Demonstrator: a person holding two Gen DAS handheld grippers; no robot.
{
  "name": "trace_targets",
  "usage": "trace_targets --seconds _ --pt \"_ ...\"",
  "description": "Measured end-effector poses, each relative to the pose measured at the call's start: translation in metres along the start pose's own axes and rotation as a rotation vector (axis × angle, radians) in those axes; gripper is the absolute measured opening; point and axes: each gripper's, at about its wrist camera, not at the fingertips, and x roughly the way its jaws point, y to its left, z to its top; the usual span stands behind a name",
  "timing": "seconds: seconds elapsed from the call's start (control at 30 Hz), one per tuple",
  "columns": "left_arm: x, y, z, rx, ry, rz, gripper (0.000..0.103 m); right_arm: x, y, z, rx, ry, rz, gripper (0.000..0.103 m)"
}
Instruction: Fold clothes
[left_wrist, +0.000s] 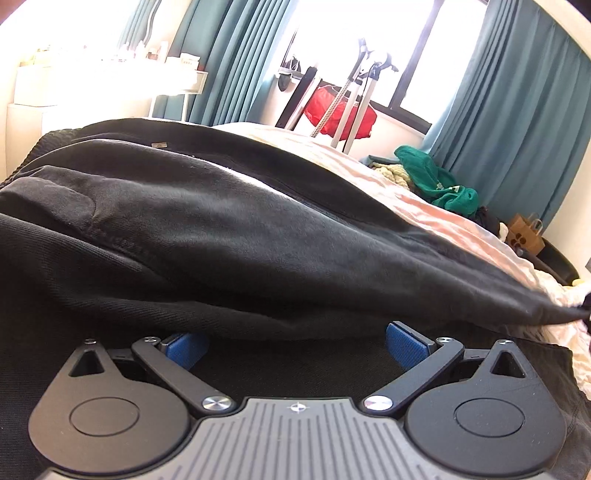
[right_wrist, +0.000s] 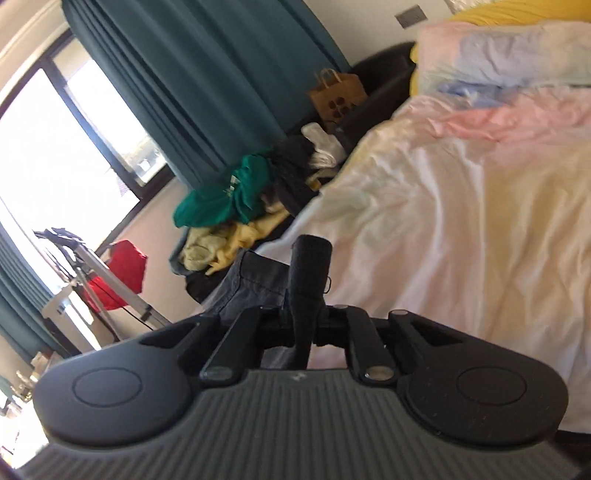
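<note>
A black garment (left_wrist: 207, 229) lies spread on the bed, one fold of it lifted and stretched toward the right edge of the left wrist view. My left gripper (left_wrist: 295, 347) is open, its blue pads (left_wrist: 404, 345) wide apart, low against the black cloth under the lifted fold. My right gripper (right_wrist: 308, 321) is shut on a bunched edge of the black garment (right_wrist: 308, 273), which sticks up between the jaws above the bed. Dark grey cloth (right_wrist: 255, 284) hangs just left of it.
The bed has a pale pink and white duvet (right_wrist: 461, 221) and pillows (right_wrist: 509, 48). A pile of clothes with a green garment (right_wrist: 225, 195) lies at the bed's far side. A paper bag (right_wrist: 338, 96), teal curtains (right_wrist: 207, 81), a tripod (left_wrist: 351, 99) and a red item (left_wrist: 340, 107) stand by the window.
</note>
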Motion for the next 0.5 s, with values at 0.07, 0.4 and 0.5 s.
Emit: trace_targets --seconds 0.07,0.4,0.5 --pt "0.0 -0.002 0.0 0.01 0.001 0.008 0.103 0.012 -0.029 -0.021 0.025 0.049 -0.031 0.011" --pt "-0.005 -0.012 -0.003 0.086 -0.01 0.043 0.103 -0.017 -0.01 -0.053 -0.196 0.023 -0.259 0.041" --pt "-0.009 -0.015 -0.005 0.109 -0.017 0.049 0.103 -0.058 0.002 -0.061 -0.219 -0.008 -0.215 0.064"
